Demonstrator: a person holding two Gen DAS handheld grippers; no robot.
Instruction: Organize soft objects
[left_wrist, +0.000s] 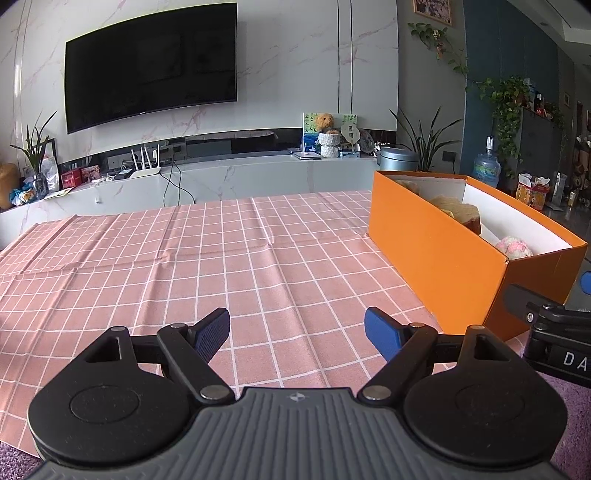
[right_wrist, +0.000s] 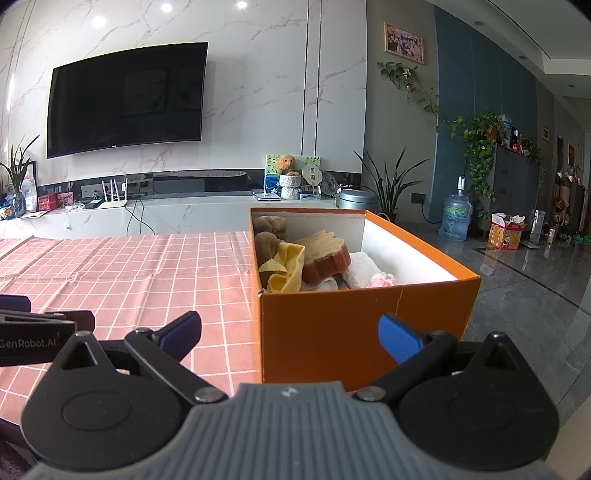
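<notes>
Both the left gripper (left_wrist: 297, 334) and right gripper (right_wrist: 290, 336) hold their jaws wide and empty. The orange cardboard box (right_wrist: 332, 325) at the bench's right edge holds a light, squashy brown sponge (right_wrist: 325, 254) and a limp yellow cloth (right_wrist: 286, 267); pinch either mid-body.

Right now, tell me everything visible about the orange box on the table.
The orange cardboard box is a long, lidless rectangle with white inner walls, sitting upright on the pink checked tablecloth at the table's right edge. A crease runs down its near end panel. Inside lie brown sponges, a yellow cloth and white and pink soft items. Neither gripper touches it.
</notes>
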